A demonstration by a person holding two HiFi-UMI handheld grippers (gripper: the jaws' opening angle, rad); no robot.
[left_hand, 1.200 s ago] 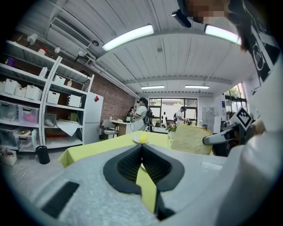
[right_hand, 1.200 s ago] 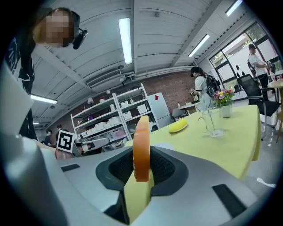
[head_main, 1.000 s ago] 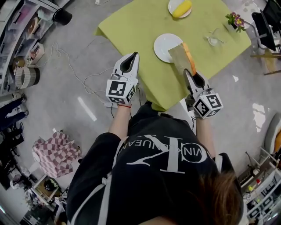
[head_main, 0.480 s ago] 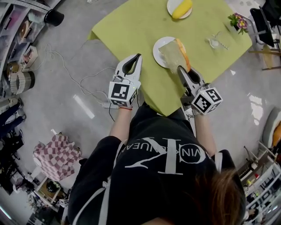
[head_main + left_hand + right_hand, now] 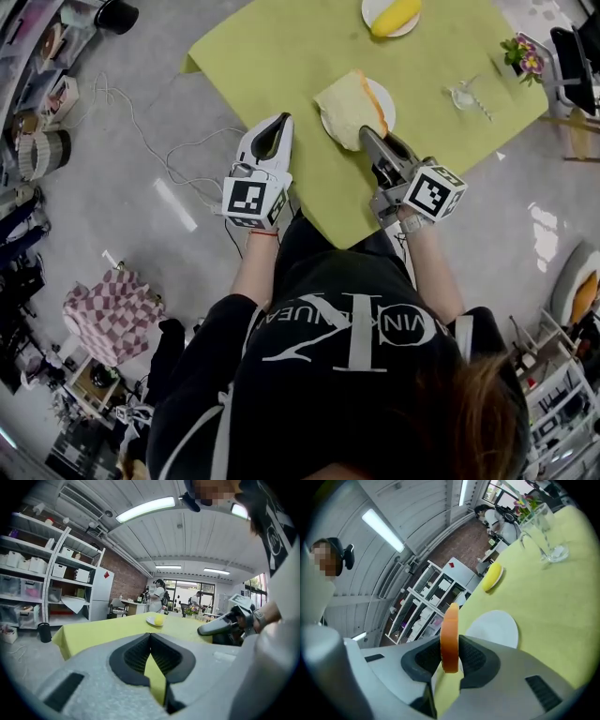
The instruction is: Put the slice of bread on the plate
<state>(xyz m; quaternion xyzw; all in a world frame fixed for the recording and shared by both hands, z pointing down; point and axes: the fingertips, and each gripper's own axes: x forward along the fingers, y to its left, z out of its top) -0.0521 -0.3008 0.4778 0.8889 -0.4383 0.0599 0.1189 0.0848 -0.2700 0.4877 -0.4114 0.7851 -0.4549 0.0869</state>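
Right gripper (image 5: 366, 137), jaws clamped on the crust edge of the slice of bread (image 5: 345, 105), holds it projecting up-left over the plate (image 5: 384, 96) at upper centre, contact undetermined; left gripper (image 5: 278, 124), closed and empty, stands well apart leftward.

grey polished floor (image 5: 112, 216), a white cable (image 5: 157, 142) trailing across it beside the desk (image 5: 272, 66) — desk covered in a yellow-green cloth. white open shelving (image 5: 33, 569) with storage boxes along one side; a tall white cabinet (image 5: 101, 595) next to it. brick wall (image 5: 124, 581) behind. white panelled ceiling (image 5: 187, 541), strip lights (image 5: 145, 509) on. large windows (image 5: 185, 590) at the far end — bright daylight.
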